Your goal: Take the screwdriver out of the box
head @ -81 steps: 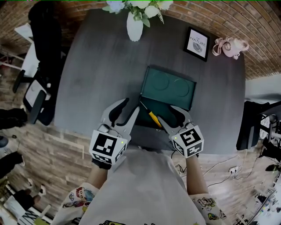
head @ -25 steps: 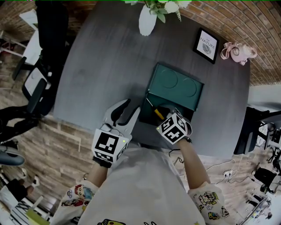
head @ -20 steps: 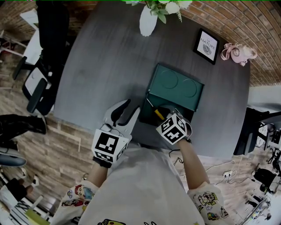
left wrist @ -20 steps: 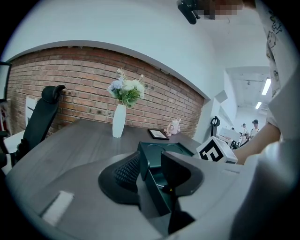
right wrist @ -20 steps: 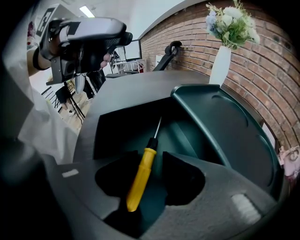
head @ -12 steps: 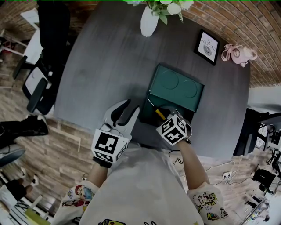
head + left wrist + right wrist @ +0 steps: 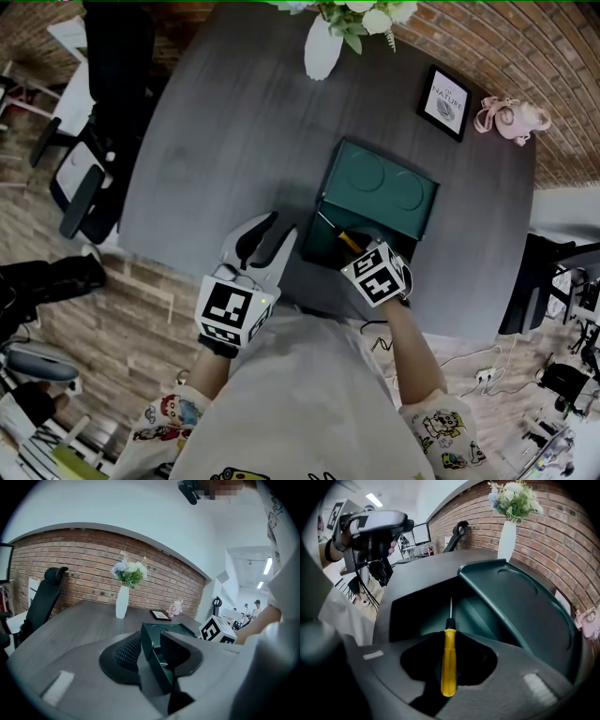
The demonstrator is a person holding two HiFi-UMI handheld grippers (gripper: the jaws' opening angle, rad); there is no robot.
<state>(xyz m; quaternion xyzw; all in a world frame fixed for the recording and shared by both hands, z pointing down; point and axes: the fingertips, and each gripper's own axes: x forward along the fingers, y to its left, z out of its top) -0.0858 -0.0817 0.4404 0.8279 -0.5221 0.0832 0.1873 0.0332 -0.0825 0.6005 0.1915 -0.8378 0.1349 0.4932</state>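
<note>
Screwdriver (image 7: 449, 653) inside box (image 7: 417, 613), tip aimed away along right gripper (image 7: 449, 639); fingers (image 7: 474, 660) just closed onto yellow handle.

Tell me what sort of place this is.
Probably an office or studio workspace: a brick wall runs behind a round grey table, a black office chair stands beside it, and ceiling strip lights show further back.

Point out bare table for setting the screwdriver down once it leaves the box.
Biggest free patch: the left half of the table, bordered by the vase at the back and the box on the right. Smaller strip: right of the box, below the picture frame and pink toy. Crowded: the box's near side at the table edge.
</note>
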